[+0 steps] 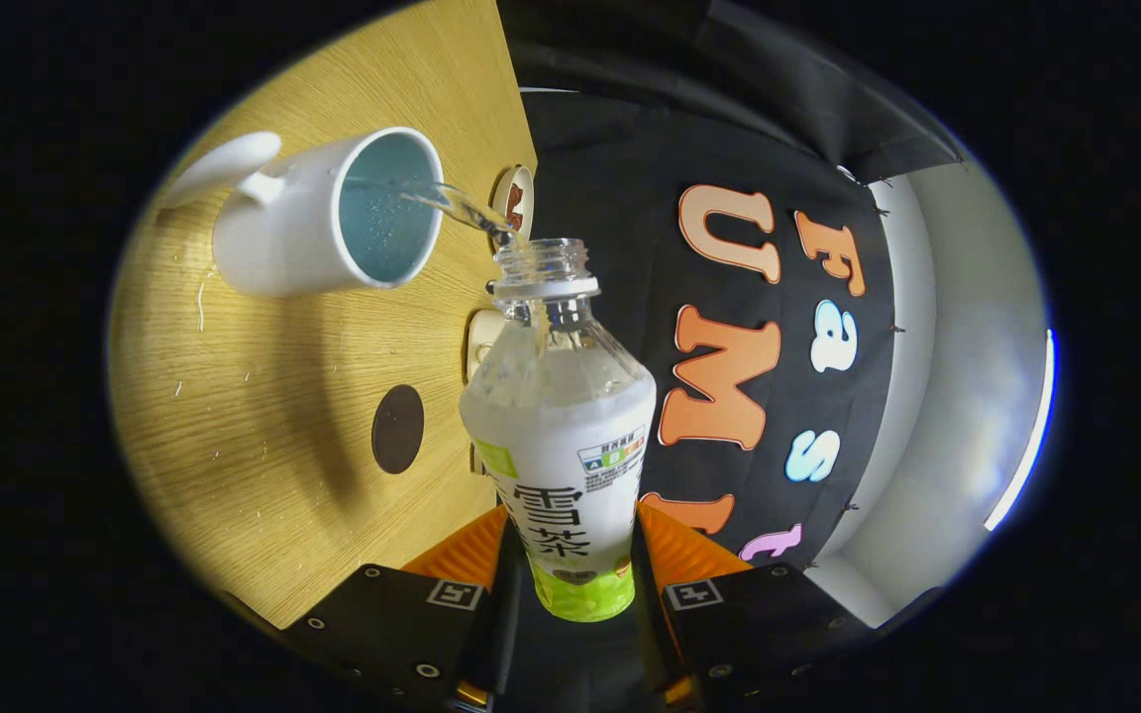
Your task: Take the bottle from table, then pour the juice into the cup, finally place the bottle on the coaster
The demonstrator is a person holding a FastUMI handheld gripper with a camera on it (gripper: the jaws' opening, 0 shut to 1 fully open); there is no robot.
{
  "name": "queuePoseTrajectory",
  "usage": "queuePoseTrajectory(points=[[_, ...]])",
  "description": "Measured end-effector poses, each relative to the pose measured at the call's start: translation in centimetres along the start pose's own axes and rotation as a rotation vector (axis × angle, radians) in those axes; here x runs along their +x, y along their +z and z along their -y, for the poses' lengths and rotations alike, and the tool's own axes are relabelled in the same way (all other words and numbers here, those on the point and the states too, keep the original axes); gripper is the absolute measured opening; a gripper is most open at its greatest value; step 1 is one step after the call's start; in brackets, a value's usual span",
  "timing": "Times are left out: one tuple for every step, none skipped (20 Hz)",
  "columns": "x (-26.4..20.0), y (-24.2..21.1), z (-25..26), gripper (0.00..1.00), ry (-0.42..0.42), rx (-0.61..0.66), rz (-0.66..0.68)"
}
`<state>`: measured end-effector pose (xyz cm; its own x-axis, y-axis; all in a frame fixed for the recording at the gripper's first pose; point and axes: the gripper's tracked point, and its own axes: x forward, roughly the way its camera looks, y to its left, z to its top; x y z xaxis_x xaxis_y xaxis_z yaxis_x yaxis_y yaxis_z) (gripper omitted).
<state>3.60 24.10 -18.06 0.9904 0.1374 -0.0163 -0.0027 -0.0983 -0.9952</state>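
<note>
Clamped between both fingers of the gripper (570,555), the uncapped bottle (561,416) is held tipped toward the white cup (318,218), and a clear stream is seen running from its mouth into the cup. On the wooden table (263,396), a dark round coaster (398,429) is seen beside the bottle.

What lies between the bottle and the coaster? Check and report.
Nothing visible does. The tool is shut on the bottle, tilted and pouring into the cup. The dark round coaster lies on bare table beside the bottle, apart from the cup.
</note>
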Motion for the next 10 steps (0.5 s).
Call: queuePoseTrajectory(points=[[-0.01,0.06,0.01,0.52,0.001,-0.003,0.002],[-0.07,0.1,0.01,0.52,0.002,-0.005,0.002],[-0.11,0.16,0.03,0.52,0.003,-0.01,0.004],[-0.13,0.3,0.11,0.52,0.0,-0.016,0.01],[-0.18,0.49,0.26,0.52,-0.002,-0.023,0.015],[-0.13,0.56,0.32,0.52,-0.003,-0.029,0.019],[-0.13,0.68,0.44,0.52,-0.004,-0.032,0.023],[-0.04,0.75,0.47,0.52,-0.002,-0.035,0.026],[-0.06,0.72,0.57,0.52,-0.003,-0.04,0.026],[-0.16,0.68,0.71,0.52,-0.007,-0.046,0.025]])
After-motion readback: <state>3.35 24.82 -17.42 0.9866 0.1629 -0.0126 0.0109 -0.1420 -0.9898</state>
